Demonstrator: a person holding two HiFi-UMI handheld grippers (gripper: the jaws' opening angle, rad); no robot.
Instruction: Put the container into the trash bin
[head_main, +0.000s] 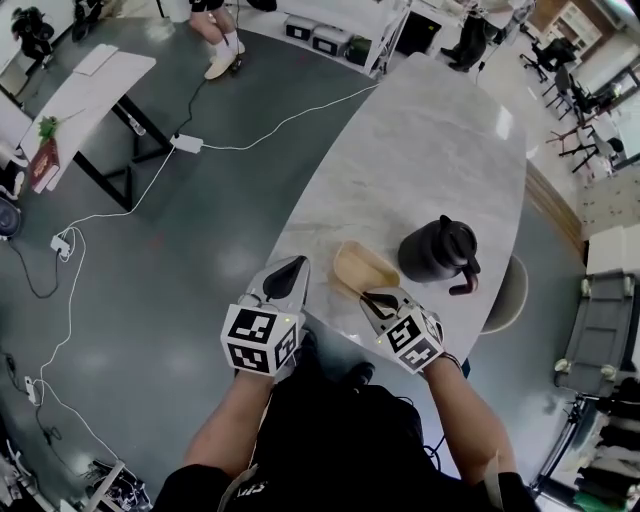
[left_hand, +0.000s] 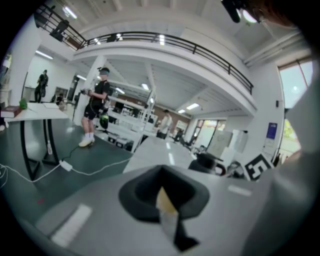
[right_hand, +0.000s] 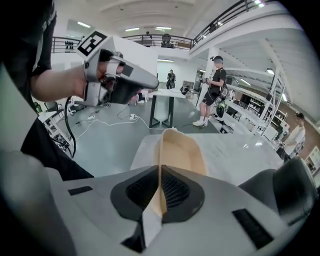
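Note:
A tan, boat-shaped container (head_main: 362, 268) lies at the near end of the marble table (head_main: 430, 140). My right gripper (head_main: 372, 298) is shut on its near rim. In the right gripper view the container's thin wall (right_hand: 182, 150) runs up from between the black pads (right_hand: 172, 192). My left gripper (head_main: 295, 265) hovers just left of the container over the table's edge. It holds nothing, and its jaws look shut in the left gripper view (left_hand: 162, 192). The right gripper view also shows the left gripper (right_hand: 150, 82), raised at the upper left. I see no trash bin.
A black jug (head_main: 440, 250) stands just right of the container, close to my right gripper. White cables (head_main: 70, 260) and a power strip (head_main: 187, 143) lie on the grey floor to the left. A white side table (head_main: 90, 80) stands far left. A person's legs (head_main: 220, 50) are at the top.

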